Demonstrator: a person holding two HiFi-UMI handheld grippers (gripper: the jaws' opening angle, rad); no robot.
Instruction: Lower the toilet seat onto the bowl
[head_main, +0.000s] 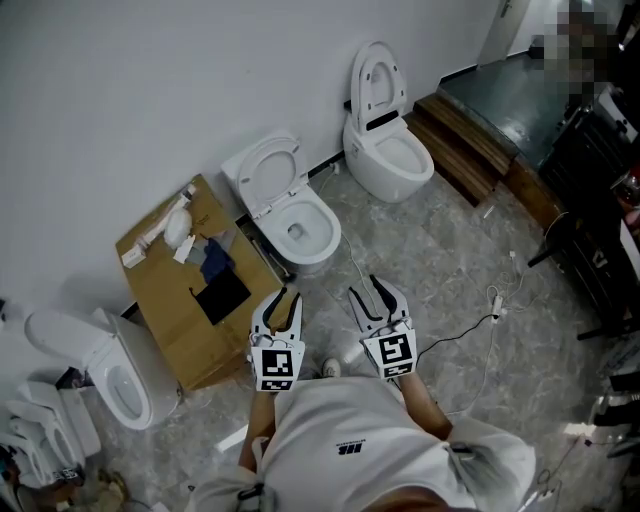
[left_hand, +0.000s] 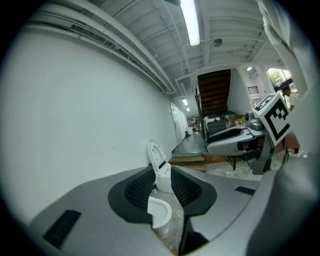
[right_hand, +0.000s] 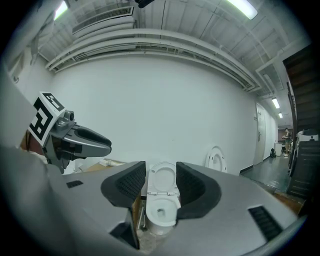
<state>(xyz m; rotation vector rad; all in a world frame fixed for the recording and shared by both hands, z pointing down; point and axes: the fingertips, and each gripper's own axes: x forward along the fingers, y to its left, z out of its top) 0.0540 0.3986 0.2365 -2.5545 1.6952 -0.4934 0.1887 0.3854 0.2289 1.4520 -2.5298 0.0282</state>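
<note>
Judging by how things lie, the step in hand is the approach: neither gripper has reached the toilet (head_main: 292, 215), which stands well ahead of both sets of fingertips, against the wall. Its seat (head_main: 268, 170) is upright, leaning back toward the wall, and the bowl (head_main: 305, 230) below it is uncovered, so the lowering itself is not yet begun. The right gripper (head_main: 363, 290) has its fingers apart with nothing between them. Its own view frames the seat (right_hand: 162, 179) and bowl (right_hand: 160, 212) squarely in the gap, far beyond the pads. The left gripper (head_main: 283, 297) has its fingers drawn in close on nothing; through the slim slit that remains, only the edge of the bowl and a second toilet (head_main: 385, 130) farther along the wall can be seen. A box (head_main: 175, 300) sits off to the outer side of the left fingers, beside the toilet. The next move probably calls for carrying a gripper forward until its fingertips reach the seat's top edge, tipping the seat toward the person, then easing it down under control — let go too early and it would likely slam onto the bowl.
</note>
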